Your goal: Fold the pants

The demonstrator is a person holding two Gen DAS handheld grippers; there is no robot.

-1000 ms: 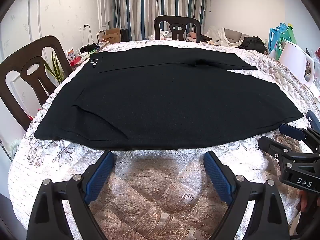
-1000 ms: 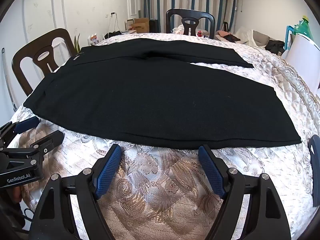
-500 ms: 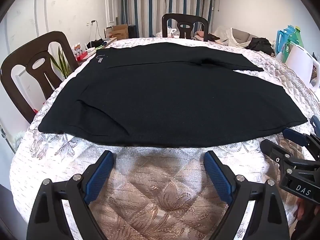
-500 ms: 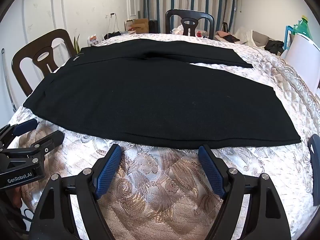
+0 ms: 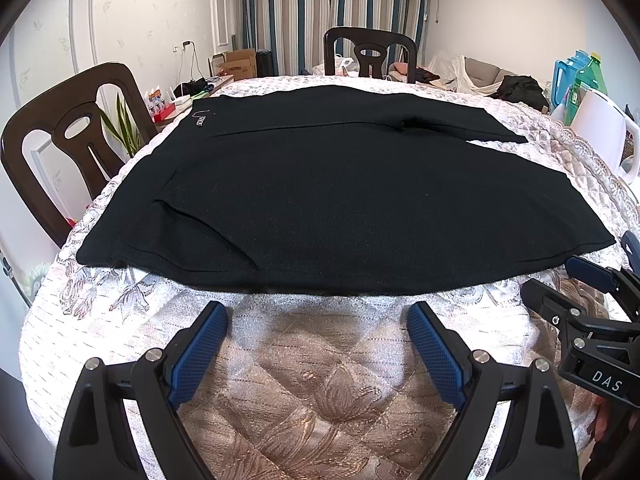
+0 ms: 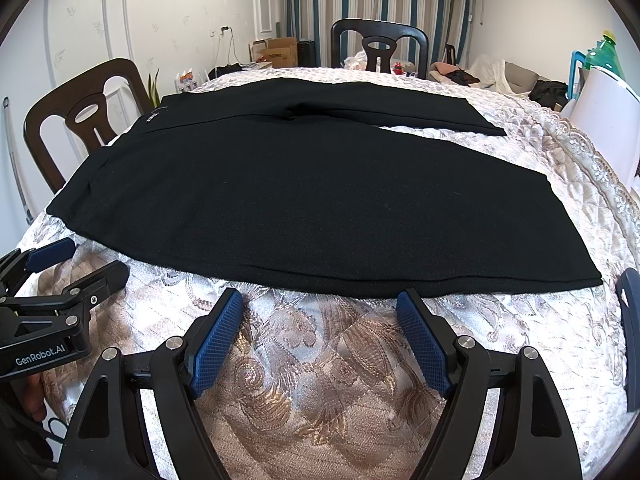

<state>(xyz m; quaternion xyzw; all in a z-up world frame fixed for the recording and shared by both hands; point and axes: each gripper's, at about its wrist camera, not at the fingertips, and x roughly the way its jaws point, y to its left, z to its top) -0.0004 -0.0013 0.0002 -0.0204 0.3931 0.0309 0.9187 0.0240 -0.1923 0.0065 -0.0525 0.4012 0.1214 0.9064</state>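
Observation:
Black pants (image 5: 328, 196) lie flat on the quilted table, waistband at the left, both legs running to the right, the far leg angled away; they also show in the right wrist view (image 6: 304, 192). My left gripper (image 5: 318, 320) is open and empty, just short of the pants' near edge. My right gripper (image 6: 320, 312) is open and empty, its tips almost at the near hem. Each gripper shows in the other's view: the right one (image 5: 592, 300) at the right, the left one (image 6: 72, 264) at the left.
The table wears a floral quilted cloth (image 5: 320, 392). Dark wooden chairs stand at the left (image 5: 68, 140) and far side (image 5: 370, 52). A white jug (image 5: 604, 132) and coloured bottles (image 5: 580, 76) stand at the table's right edge.
The left gripper has shifted a little to the left and tilted up; the pants sit slightly further right in its view. The right gripper has barely moved. Both stay open.

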